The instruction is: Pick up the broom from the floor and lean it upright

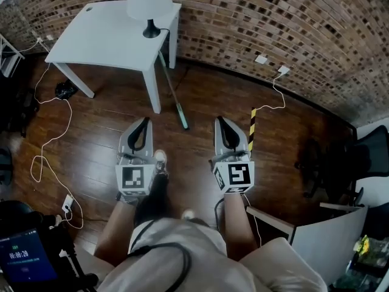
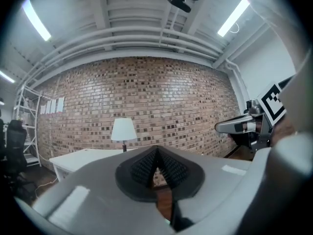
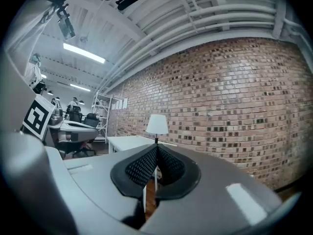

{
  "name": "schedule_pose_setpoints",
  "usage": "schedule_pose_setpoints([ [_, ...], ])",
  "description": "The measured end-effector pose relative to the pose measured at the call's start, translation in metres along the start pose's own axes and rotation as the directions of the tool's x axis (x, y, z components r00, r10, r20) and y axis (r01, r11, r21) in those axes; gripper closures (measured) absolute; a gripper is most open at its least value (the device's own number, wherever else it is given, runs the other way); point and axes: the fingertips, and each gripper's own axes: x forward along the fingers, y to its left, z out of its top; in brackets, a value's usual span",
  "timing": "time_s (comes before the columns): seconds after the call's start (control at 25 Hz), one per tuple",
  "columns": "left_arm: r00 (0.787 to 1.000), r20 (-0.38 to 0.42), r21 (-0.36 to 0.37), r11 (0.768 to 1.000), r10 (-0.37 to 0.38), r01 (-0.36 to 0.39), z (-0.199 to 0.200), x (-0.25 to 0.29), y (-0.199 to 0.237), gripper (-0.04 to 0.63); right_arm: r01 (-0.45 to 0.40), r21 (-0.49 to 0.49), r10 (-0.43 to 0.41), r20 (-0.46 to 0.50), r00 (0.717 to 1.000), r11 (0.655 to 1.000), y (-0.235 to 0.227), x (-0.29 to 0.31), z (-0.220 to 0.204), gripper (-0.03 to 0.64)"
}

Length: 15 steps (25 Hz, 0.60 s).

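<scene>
The broom (image 1: 173, 93) lies on the dark wood floor, a thin handle running from beside the white table's leg to a teal end (image 1: 183, 123) nearer me. It is ahead of and between my two grippers, and neither touches it. My left gripper (image 1: 144, 121) is held level, its jaws shut with nothing between them; its dark ribbed pads (image 2: 144, 168) meet at the tip. My right gripper (image 1: 220, 121) is also level and shut on nothing, pads (image 3: 142, 166) together. The broom does not show clearly in either gripper view.
A white table (image 1: 109, 35) with a white lamp (image 1: 149, 2) stands against the brick wall (image 1: 255, 17). Cables (image 1: 45, 145) trail over the floor at left and by the wall. A yellow-black striped post (image 1: 251, 129) stands right of my right gripper. Dark office chairs (image 1: 340, 163) are at right.
</scene>
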Motion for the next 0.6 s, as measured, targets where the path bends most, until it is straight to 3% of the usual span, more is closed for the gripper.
schedule_pose_setpoints([
  [0.32,1.0,0.005,-0.015,1.0,0.021,-0.021,0.024,-0.124,-0.073,0.595,0.002,0.015,-0.002,0.004,1.0,1.0,0.013,-0.149,0.024,0.604],
  [0.6,0.999,0.039,-0.004,1.0,0.019,-0.019,0.066,-0.173,-0.073,0.595,0.003,0.02,-0.004,0.042,0.999,1.0,0.036,-0.199,0.061,0.604],
])
